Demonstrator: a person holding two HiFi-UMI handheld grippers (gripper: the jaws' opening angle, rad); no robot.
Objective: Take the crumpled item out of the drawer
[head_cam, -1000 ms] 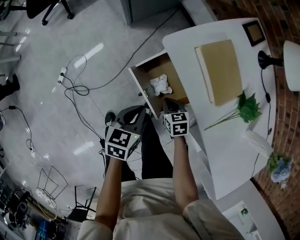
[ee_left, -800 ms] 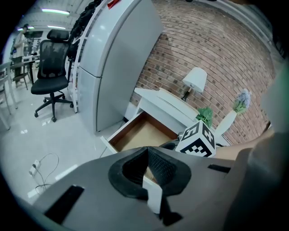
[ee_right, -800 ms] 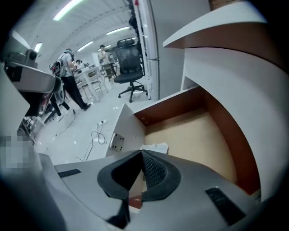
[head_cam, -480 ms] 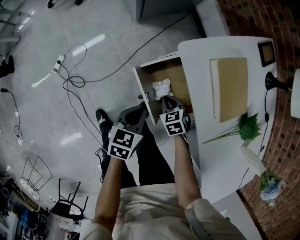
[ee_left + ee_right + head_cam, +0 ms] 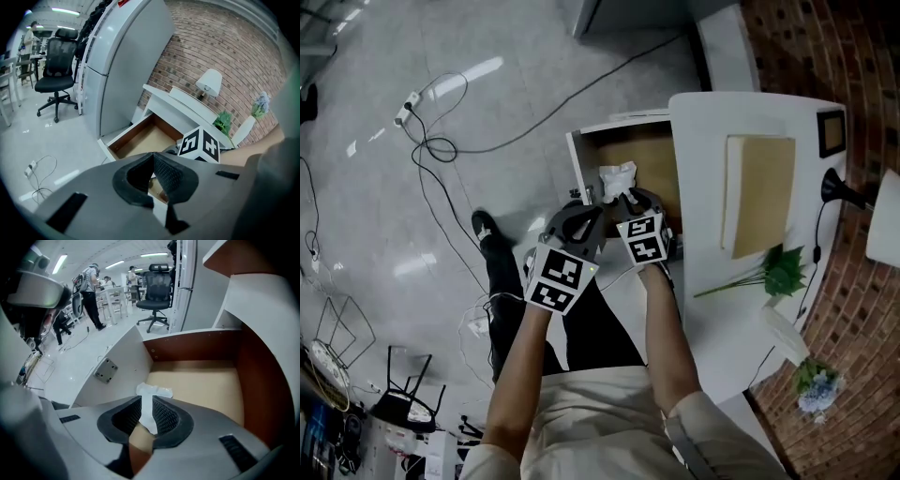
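A crumpled white paper (image 5: pixel 617 176) lies in the open wooden drawer (image 5: pixel 581 161) near its front left corner. My right gripper (image 5: pixel 630 199) reaches into the drawer just short of the paper. In the right gripper view its jaws are opening, a narrow gap between the fingertips (image 5: pixel 146 401), and the paper (image 5: pixel 152 392) shows just ahead through that gap, with no pad pressing on it. My left gripper (image 5: pixel 581 216) hangs by the drawer's white front. In the left gripper view its tips (image 5: pixel 153 157) meet, with nothing held.
The white desk (image 5: pixel 712 291) above the drawer carries a tan board (image 5: pixel 759 192), a green sprig (image 5: pixel 780 272), a lamp base (image 5: pixel 834 187) and a small frame (image 5: pixel 832 131). Cables (image 5: pixel 441 145) trail over the floor at the left. A grey cabinet (image 5: pixel 126 61) stands beyond the drawer.
My right gripper has moved forward along the drawer toward the paper, and its jaws have parted. The left gripper has come up beside it near the drawer front.
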